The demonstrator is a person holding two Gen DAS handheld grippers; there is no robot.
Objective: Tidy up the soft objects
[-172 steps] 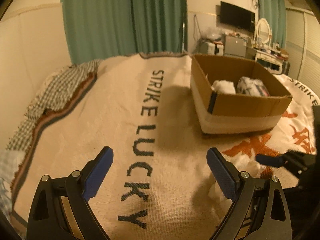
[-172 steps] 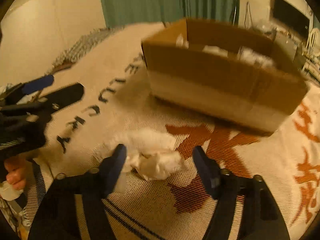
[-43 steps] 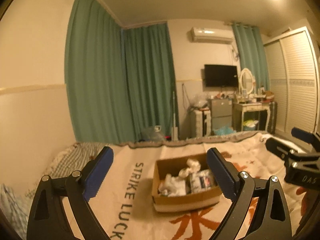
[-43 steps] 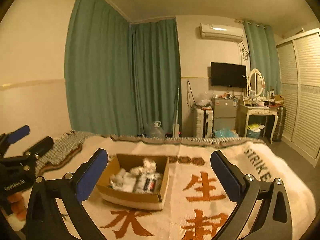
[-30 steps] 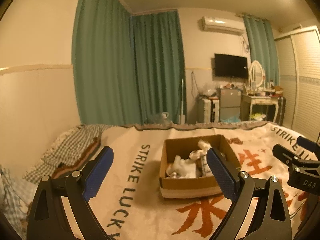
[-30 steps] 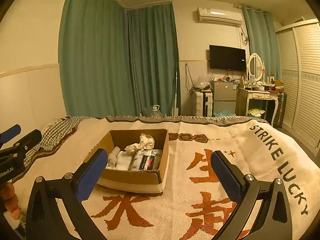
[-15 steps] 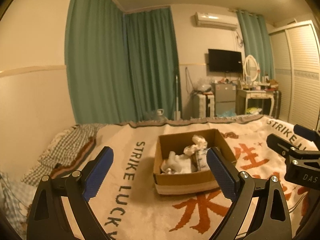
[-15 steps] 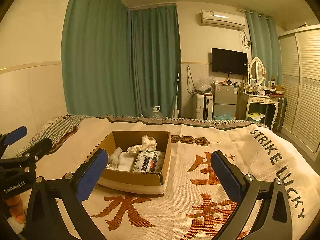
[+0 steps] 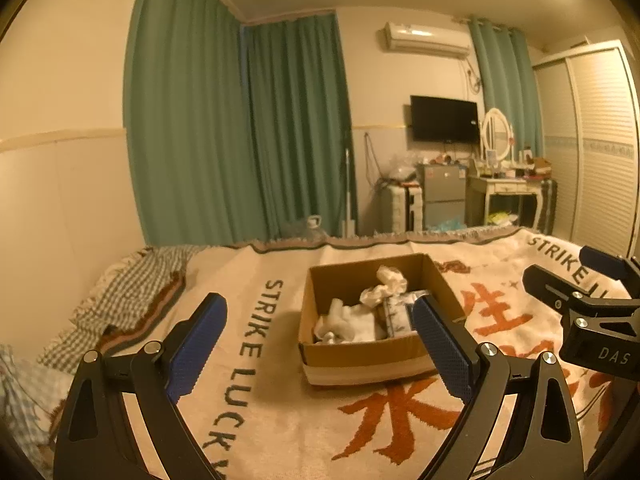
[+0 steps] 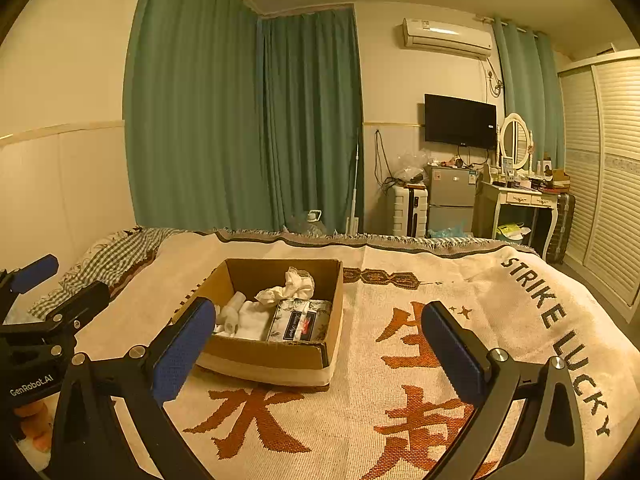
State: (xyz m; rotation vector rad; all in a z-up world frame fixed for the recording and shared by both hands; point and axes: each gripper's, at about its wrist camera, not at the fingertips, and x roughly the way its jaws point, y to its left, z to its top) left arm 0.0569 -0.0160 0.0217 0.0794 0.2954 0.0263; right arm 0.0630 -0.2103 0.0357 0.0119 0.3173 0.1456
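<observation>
An open cardboard box (image 9: 352, 354) (image 10: 276, 354) sits on a cream blanket covering the bed. Inside lie crumpled white cloths (image 9: 384, 284) (image 10: 290, 284), folded white items (image 10: 248, 314) and a patterned tissue pack (image 10: 300, 320). My left gripper (image 9: 320, 340) is open and empty, held back and above the box; it also shows at the left of the right wrist view (image 10: 52, 292). My right gripper (image 10: 316, 340) is open and empty, also raised before the box; it shows at the right of the left wrist view (image 9: 576, 280).
The blanket (image 9: 260, 420) (image 10: 460, 320) bears "STRIKE LUCKY" lettering and orange characters. A checked cloth (image 9: 132, 284) lies at the bed's left side. Beyond the bed stand green curtains (image 10: 240, 120), a small fridge (image 10: 450, 196), a dressing table (image 10: 520, 200) and a wardrobe (image 10: 608, 180).
Earlier a white cloth lay on the blanket by my right gripper; the box now holds white cloths. Both grippers have pulled back and up, and over the last second the views only shift slightly.
</observation>
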